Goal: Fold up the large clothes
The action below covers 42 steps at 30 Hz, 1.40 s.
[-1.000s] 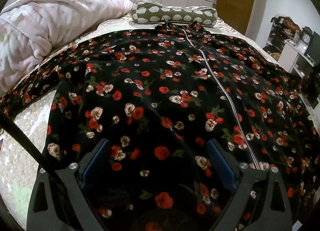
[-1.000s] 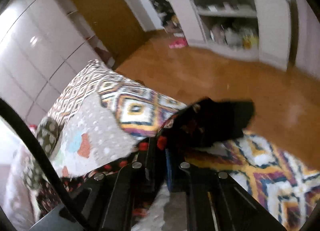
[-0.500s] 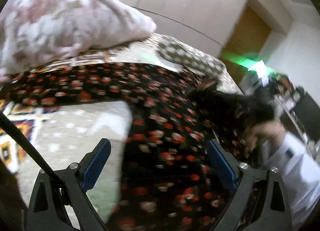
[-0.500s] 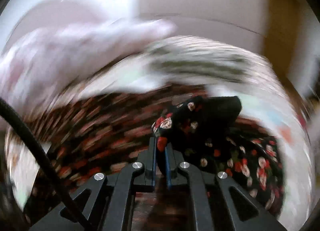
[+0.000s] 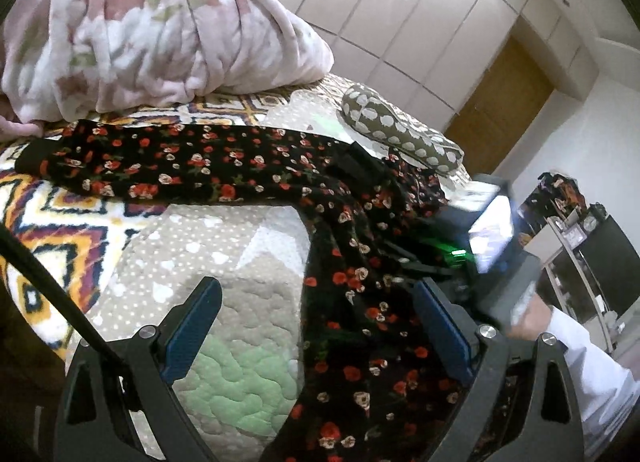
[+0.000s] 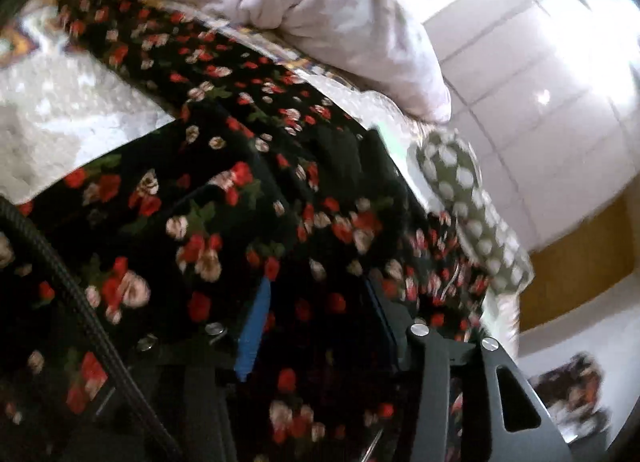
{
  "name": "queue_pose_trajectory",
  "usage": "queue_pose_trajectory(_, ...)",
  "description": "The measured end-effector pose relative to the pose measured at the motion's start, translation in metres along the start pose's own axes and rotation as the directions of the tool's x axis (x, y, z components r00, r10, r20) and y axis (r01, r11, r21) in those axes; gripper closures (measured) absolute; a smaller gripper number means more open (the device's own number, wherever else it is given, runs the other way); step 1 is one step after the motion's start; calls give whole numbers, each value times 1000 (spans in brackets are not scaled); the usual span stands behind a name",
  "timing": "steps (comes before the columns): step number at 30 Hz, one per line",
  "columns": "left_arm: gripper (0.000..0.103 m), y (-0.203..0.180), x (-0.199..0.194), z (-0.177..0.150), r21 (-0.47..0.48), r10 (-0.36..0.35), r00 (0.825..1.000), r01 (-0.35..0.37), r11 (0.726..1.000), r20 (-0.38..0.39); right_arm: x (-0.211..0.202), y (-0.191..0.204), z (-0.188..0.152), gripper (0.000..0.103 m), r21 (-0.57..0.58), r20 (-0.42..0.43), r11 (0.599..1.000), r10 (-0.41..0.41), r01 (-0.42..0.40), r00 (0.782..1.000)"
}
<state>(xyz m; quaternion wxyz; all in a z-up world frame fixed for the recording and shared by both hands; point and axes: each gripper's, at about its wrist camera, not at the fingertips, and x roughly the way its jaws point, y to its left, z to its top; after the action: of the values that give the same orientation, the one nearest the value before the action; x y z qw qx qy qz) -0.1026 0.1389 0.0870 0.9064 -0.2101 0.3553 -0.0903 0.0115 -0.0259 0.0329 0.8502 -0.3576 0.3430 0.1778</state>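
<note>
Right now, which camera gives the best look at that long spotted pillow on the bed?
The left wrist view: the spotted pillow lies sharp and nearly whole beyond the flowered garment. The right wrist view shows it too, but blurred and crowded to one side.

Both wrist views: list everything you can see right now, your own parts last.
Black garment with red and cream flowers: one, spread on the bed, one sleeve stretched left.
Patterned quilted bedspread: one, beige, green, zigzag; under the garment.
Pink and white fluffy blanket: one, heaped at the far side of the bed.
Olive bolster pillow with white shapes: one, beyond the garment.
White wardrobe: one, far wall.
Brown wooden door: one, right of the wardrobe.
Left gripper: black, blue pads, open.
Right gripper: just opened, over the garment.
White sleeve: one, right edge.
</note>
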Motion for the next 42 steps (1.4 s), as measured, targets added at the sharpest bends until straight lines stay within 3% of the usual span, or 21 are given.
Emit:
queue_pose_trajectory(7, 7, -21, 20, 24, 38, -9, 999, 10, 999, -37, -22, -77, -65, 45, 281, -38, 959, 44, -32, 998)
queue_pose_trajectory(11, 7, -47, 58, 60, 100, -26, 997, 32, 994, -67, -24, -134, -118, 45, 453, -108, 889, -25, 72, 994)
queue_pose_trajectory(16, 7, -71, 141, 103, 212, -4, 989, 36, 977, -148, -25, -209, -182, 36, 709, -139, 691, -53, 137, 989)
queue_pose_trajectory(20, 7, -69, 206, 129, 256, 68, 977, -14, 967, -203, -12, -244, -208, 31, 812, -118, 577, 15, 88, 993)
queue_pose_trajectory(24, 7, -62, 248, 143, 169, 8, 960, 41, 985, -279, 11, -267, -216, 27, 859, -106, 506, 37, 73, 994)
queue_pose_trajectory(28, 8, -73, 275, 142, 176, -12, 944, 74, 982, -330, 46, -279, -216, 24, 895, -92, 444, 94, 41, 991)
queue_pose_trajectory(29, 15, -75, 280, 140, 173, -29, 935, 96, 980, -354, 55, -280, -217, 24, 899, -91, 438, 122, 28, 988)
queue_pose_trajectory(31, 59, -80, 286, 134, 150, -65, 906, 140, 979, -418, 69, -277, -214, 25, 900, -89, 437, 173, 4, 981)
queue_pose_trajectory(32, 86, -81, 287, 131, 139, -67, 892, 143, 980, -447, 74, -276, -213, 39, 899, -85, 438, 194, -9, 977)
queue_pose_trajectory(33, 87, -82, 284, 130, 131, -60, 888, 134, 982, -457, 77, -274, -211, 58, 901, -67, 432, 226, -38, 972)
queue_pose_trajectory(34, 88, -85, 276, 132, 134, -56, 897, 126, 983, -438, 80, -274, -209, 85, 907, -30, 411, 271, -88, 962)
queue_pose_trajectory(37, 90, -94, 245, 147, 133, -100, 919, 162, 978, -380, 70, -281, -206, 91, 904, -40, 424, 215, -56, 976)
queue_pose_trajectory(40, 90, -94, 219, 150, 111, -149, 929, 197, 974, -338, 64, -295, -219, 94, 928, -44, 371, 165, -21, 985)
queue_pose_trajectory(42, 90, -94, 219, 140, 121, -120, 931, 171, 978, -344, 69, -296, -228, 94, 940, -57, 341, 168, -3, 984)
